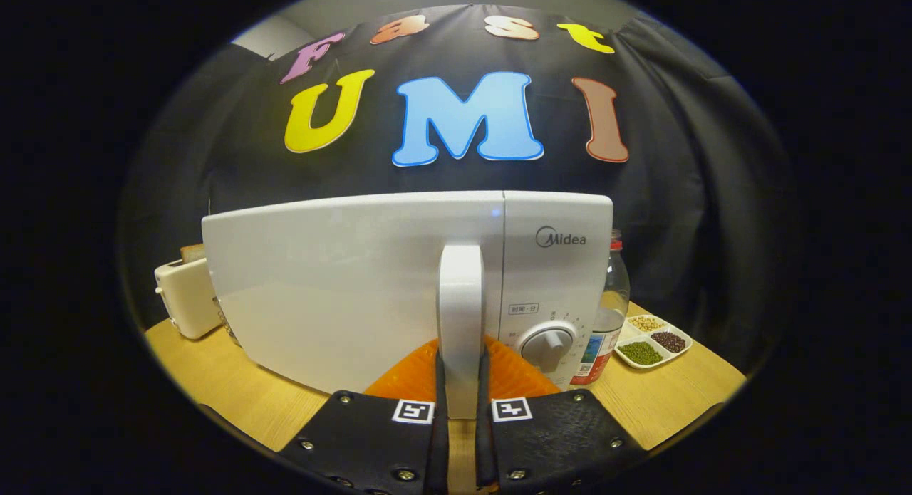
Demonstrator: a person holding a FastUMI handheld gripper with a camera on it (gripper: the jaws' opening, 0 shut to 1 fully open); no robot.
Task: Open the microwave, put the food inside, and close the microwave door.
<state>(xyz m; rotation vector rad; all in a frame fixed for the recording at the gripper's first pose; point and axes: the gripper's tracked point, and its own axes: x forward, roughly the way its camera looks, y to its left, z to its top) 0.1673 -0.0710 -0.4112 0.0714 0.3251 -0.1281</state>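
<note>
A white microwave (342, 295) stands on the wooden table right in front of me, its door flat against the body. A vertical white door handle (461, 317) runs down the door's right side. My gripper (461, 370) is shut on that handle, with one finger pressed on each side of its lower part. To the right of the handle is the control panel with a round white knob (547, 344).
A white toaster (187, 295) with a slice of bread sits left of the microwave. To the right stand a clear bottle (609, 317) with a red cap and a white divided dish (652, 342) of beans. The wooden table (235, 381) spreads below.
</note>
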